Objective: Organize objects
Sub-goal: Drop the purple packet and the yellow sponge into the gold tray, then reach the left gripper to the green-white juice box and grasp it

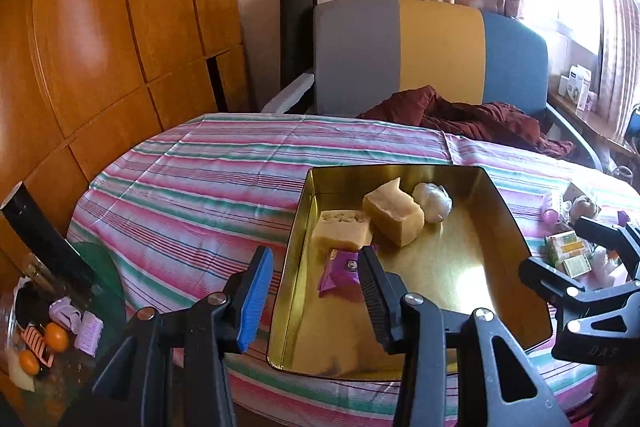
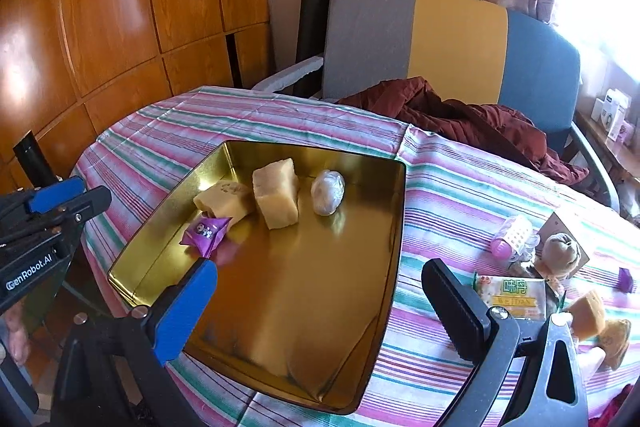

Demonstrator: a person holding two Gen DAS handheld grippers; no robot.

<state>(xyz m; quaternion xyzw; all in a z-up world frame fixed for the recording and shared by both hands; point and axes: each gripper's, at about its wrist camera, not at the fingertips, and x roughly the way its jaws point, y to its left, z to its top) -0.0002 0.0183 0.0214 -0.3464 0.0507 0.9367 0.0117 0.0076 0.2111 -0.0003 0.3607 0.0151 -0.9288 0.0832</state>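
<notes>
A gold tin tray [image 1: 512, 227] [image 2: 400, 203] lies on the striped cloth. In it are two pale yellow blocks [image 1: 394, 217] [image 2: 276, 193], a white wrapped ball [image 1: 432, 203] [image 2: 328, 193] and a purple wrapped candy [image 1: 340, 273] [image 2: 206, 231]. My left gripper [image 1: 316, 255] [image 2: 86, 193] hovers open over the tray's left wall, with no pad touching anything. My right gripper [image 2: 320, 267] [image 1: 556, 245] stands wide open above the tray's near right part and holds nothing.
Right of the tray lie a green-white packet [image 2: 512, 293], a pink roller [image 2: 512, 237], a small plush [image 2: 560, 253], a purple candy [image 2: 625, 279] and yellow blocks [image 2: 588, 313]. A chair [image 1: 400, 59] with a maroon cloth [image 1: 460, 115] stands behind. A low glass table with oranges [image 1: 56, 337] is at left.
</notes>
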